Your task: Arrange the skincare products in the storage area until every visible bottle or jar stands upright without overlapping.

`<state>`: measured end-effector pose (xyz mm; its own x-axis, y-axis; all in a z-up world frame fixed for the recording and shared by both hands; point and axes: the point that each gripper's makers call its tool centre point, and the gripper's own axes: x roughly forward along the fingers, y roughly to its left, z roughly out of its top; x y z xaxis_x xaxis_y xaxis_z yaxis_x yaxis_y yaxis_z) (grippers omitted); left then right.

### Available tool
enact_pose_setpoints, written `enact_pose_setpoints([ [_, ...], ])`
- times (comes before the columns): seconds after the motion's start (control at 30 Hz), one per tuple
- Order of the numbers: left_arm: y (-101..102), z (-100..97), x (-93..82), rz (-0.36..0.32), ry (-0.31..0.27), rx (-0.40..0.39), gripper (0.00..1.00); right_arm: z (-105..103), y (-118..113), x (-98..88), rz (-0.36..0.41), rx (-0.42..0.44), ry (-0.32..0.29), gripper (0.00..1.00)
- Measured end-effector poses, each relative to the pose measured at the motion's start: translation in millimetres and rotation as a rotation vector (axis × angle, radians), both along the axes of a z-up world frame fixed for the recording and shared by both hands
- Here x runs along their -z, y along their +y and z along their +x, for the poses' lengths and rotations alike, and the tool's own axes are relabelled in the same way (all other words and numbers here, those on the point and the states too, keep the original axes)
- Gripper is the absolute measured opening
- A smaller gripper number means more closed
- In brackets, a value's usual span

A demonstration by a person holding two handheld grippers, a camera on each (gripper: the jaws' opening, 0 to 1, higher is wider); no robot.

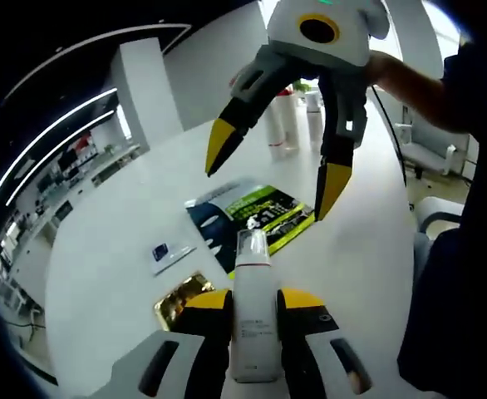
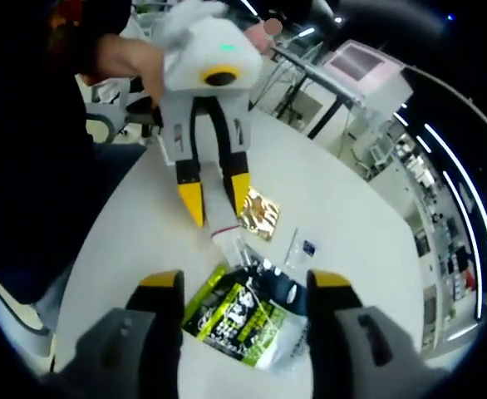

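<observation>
Left gripper (image 1: 254, 306) clamps white bottle (image 1: 253, 309) (clear cap); right gripper (image 2: 245, 298) agape.

The left hand-held gripper (image 1: 254, 320), grey-bodied with yellow-and-black tipped jaws, has its jaws closed against the sides of a slim white bottle with a clear cap (image 1: 253, 307), which stands between them and points away from the camera. In the right gripper view this same gripper (image 2: 215, 194) hangs from the far side, tips down, gripped by a bare hand (image 2: 131, 60) in a dark sleeve. The right hand-held gripper (image 2: 246, 303) (same grey and yellow build) has its jaws spread wide apart. Seen from the left gripper view it (image 1: 270, 179) comes in from the far right, tips down and apart, with a forearm (image 1: 414, 87) behind.
</observation>
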<state>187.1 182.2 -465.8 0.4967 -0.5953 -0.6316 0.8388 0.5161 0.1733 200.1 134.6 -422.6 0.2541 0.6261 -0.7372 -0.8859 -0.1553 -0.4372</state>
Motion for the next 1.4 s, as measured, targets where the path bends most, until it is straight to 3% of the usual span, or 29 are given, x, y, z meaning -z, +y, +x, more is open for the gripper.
enact_pose_setpoints([
  [0.17,-2.9,-1.8,-0.3,0.043,-0.044,0.046,0.21,2.7,1.0,10.1,-0.013,-0.013,0.024,0.53],
  [0.43,-4.6,-5.5,0.4,0.084,-0.069,0.087,0.21,-3.9,3.4,21.5,-0.047,-0.034,0.07,0.39],
  [0.87,-3.7,-10.7,5.4,0.156,-0.097,0.147,0.2,-11.1,9.0,35.7,-0.073,-0.065,0.108,0.31],
  [1.4,-4.2,-12.7,4.5,0.194,-0.126,0.19,0.2,-13.8,12.5,48.4,-0.112,-0.103,0.149,0.2],
])
